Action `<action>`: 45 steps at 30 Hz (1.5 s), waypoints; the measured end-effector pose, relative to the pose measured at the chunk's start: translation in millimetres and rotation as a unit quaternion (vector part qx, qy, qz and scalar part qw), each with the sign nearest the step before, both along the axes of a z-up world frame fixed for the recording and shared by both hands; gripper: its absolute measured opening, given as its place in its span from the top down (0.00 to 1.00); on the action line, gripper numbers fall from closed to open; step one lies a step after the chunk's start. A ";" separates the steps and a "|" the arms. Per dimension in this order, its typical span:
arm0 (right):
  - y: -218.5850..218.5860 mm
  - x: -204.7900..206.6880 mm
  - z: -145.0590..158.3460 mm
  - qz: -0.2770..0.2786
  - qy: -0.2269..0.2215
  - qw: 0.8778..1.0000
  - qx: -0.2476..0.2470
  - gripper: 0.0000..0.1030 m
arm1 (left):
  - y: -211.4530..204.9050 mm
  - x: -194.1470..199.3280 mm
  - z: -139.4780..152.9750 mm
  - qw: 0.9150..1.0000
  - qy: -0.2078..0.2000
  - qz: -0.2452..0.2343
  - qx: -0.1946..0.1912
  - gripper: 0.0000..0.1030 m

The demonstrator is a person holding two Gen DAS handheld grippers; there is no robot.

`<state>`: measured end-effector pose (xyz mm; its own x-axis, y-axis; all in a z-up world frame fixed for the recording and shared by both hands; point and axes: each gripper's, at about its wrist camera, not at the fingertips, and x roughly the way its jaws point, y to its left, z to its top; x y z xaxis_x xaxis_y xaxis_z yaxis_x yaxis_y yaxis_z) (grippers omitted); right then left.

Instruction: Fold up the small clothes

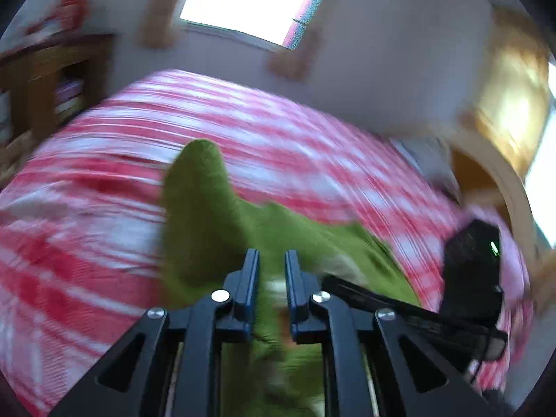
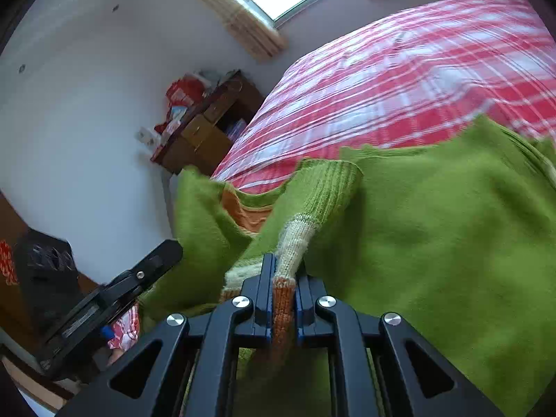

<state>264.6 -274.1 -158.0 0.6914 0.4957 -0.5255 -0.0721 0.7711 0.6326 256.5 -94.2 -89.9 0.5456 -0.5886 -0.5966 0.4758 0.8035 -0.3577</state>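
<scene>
A small green knitted sweater (image 2: 434, 229) with orange and cream bands is lifted over a bed with a red and white checked cover (image 2: 399, 80). My right gripper (image 2: 284, 271) is shut on the sweater's orange and cream ribbed edge. My left gripper (image 1: 272, 260) is shut on green fabric of the same sweater (image 1: 205, 215), and a sleeve sticks up beyond it. The left wrist view is blurred by motion. The right gripper's body (image 1: 472, 271) shows at the right of the left wrist view; the left gripper's body (image 2: 114, 295) shows at the lower left of the right wrist view.
A wooden bedside cabinet (image 2: 205, 132) with red and white clutter stands by the bed's far corner and also shows in the left wrist view (image 1: 52, 80). A bright window (image 1: 253, 0) with curtains is in the wall behind. A wooden bed frame (image 1: 504, 187) curves at the right.
</scene>
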 end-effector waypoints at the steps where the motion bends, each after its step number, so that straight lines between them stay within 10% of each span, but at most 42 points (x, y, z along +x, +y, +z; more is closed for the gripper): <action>1: -5.3 -1.8 -6.4 -0.006 0.009 1.000 0.006 0.91 | -15.0 2.1 -6.3 0.999 0.014 -0.033 0.006 0.86; 6: -18.9 -9.1 -19.4 0.000 0.032 0.999 0.020 0.90 | -31.1 -8.3 -20.0 0.997 0.028 -0.070 0.019 0.79; 13: -25.2 -29.7 21.0 -0.055 -0.017 0.998 -0.039 0.52 | 63.4 -50.3 10.5 0.998 -0.060 0.006 -0.032 0.22; 17: -7.9 -30.1 46.2 -0.013 -0.062 0.998 -0.006 0.52 | 103.4 -41.0 -2.2 0.996 -0.046 0.074 -0.033 0.22; 23: 52.8 37.9 19.1 0.071 0.027 0.997 -0.003 0.52 | 115.5 -37.7 -28.3 0.992 -0.005 0.116 -0.048 0.22; 24: 62.3 45.1 12.4 0.089 0.037 0.995 -0.004 0.55 | 115.1 -40.9 -28.6 0.992 -0.005 0.117 -0.040 0.22; 25: 74.9 49.2 6.9 0.108 0.045 0.993 -0.013 0.77 | 115.2 -42.4 -28.5 0.992 -0.008 0.118 -0.032 0.22; 35: 8.2 2.9 48.9 0.037 -0.031 0.998 -0.036 0.90 | 102.1 -49.4 -12.4 0.995 -0.041 0.074 -0.056 0.22; 41: -33.5 7.2 -4.9 0.002 0.041 0.999 -0.021 0.90 | 43.7 -49.6 -21.0 0.999 -0.030 0.036 -0.013 0.22; 45: -52.2 -0.6 -14.7 -0.005 0.046 0.998 0.042 0.85 | 4.6 -61.1 -39.1 0.994 -0.052 0.021 0.093 0.22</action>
<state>264.0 -326.4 -172.7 0.6465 0.5344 -0.5445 -0.0033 0.7157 0.6984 195.4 -89.6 -128.9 0.6319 -0.4485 -0.6321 0.4667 0.8713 -0.1517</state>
